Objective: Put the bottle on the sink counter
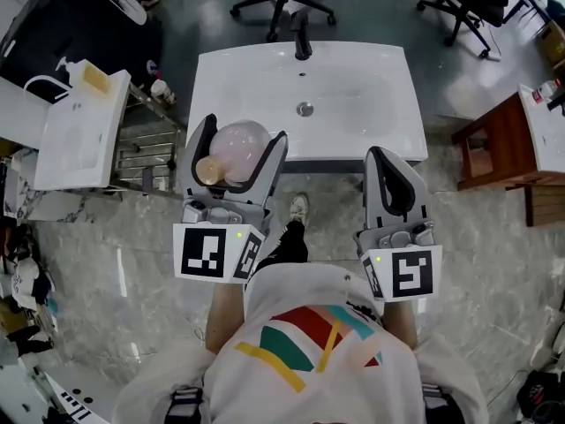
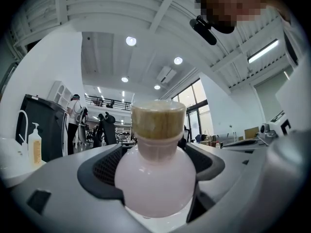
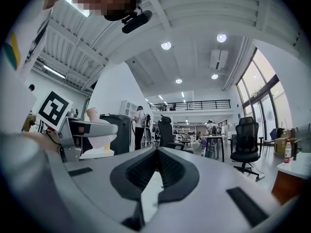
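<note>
Left hand-held gripper (image 1: 244, 131) is clamping a pale pink bottle (image 1: 240, 147) by the near left edge of the white sink table (image 1: 353, 135). Setting it down is still to come. Right hand-held gripper (image 1: 389, 162) is hanging closed and empty. The jaws are hiding the bottle's base.

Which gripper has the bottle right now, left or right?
The left gripper: its jaws are closed on the pale pink bottle with the tan cap. The right gripper has its jaws together with nothing between them.
</note>
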Motion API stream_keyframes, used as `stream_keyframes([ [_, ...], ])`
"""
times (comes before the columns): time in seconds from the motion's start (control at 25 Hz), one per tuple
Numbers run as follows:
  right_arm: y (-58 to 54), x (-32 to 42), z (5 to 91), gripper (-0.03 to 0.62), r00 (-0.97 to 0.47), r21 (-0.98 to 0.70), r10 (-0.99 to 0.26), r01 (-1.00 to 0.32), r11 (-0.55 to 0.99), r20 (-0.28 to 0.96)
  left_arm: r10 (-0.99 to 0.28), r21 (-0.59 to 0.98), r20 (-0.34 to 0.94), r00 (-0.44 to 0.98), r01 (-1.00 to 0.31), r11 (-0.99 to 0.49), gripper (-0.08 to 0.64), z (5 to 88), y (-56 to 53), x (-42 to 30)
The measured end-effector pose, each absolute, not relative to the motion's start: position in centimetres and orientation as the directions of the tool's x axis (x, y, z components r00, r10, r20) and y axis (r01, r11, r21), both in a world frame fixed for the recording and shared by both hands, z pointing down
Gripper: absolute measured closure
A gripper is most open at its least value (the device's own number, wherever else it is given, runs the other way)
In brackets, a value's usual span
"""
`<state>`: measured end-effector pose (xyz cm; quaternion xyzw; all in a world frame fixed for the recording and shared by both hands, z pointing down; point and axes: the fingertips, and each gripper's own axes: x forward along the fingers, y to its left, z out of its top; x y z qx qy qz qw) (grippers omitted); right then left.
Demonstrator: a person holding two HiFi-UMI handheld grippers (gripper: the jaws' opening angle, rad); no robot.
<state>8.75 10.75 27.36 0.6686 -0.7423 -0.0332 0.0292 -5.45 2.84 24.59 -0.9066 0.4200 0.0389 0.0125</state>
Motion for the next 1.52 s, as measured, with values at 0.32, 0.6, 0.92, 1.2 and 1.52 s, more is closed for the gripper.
stream_keyframes([
  [0.32, 0.0, 9.2, 25.9, 0.581, -0.100, 0.108, -0.995, -0.989, 0.099, -0.007, -0.754, 0.031, -0.097, 0.650, -0.755, -0.655, 0.166, 23.9, -7.7, -5.1],
  [0.6, -7.5, 10.1, 25.7, 0.581, -0.070, 0.111, -0.998, -0.991, 0.069, -0.004, -0.738, 0.025, -0.107, 0.666, -0.740, -0.672, 0.166, 23.6, -15.8, -4.1],
  [0.92, -12.5, 10.7, 26.4, 0.581, -0.061, 0.110, -0.998, -0.992, 0.063, 0.021, -0.730, 0.037, -0.075, 0.679, -0.730, -0.683, 0.166, 25.0, -20.0, -3.0],
  [1.2, -13.9, 11.1, 26.4, 0.581, -0.085, 0.098, -0.996, -0.991, 0.087, 0.023, -0.757, 0.042, -0.064, 0.650, -0.756, -0.653, 0.166, 25.2, -20.8, -3.1],
  [1.52, -14.5, 12.0, 26.0, 0.581, -0.127, 0.081, -0.992, -0.989, 0.126, 0.002, -0.787, 0.013, -0.068, 0.613, -0.789, -0.615, 0.166, 24.6, -20.2, -2.4],
])
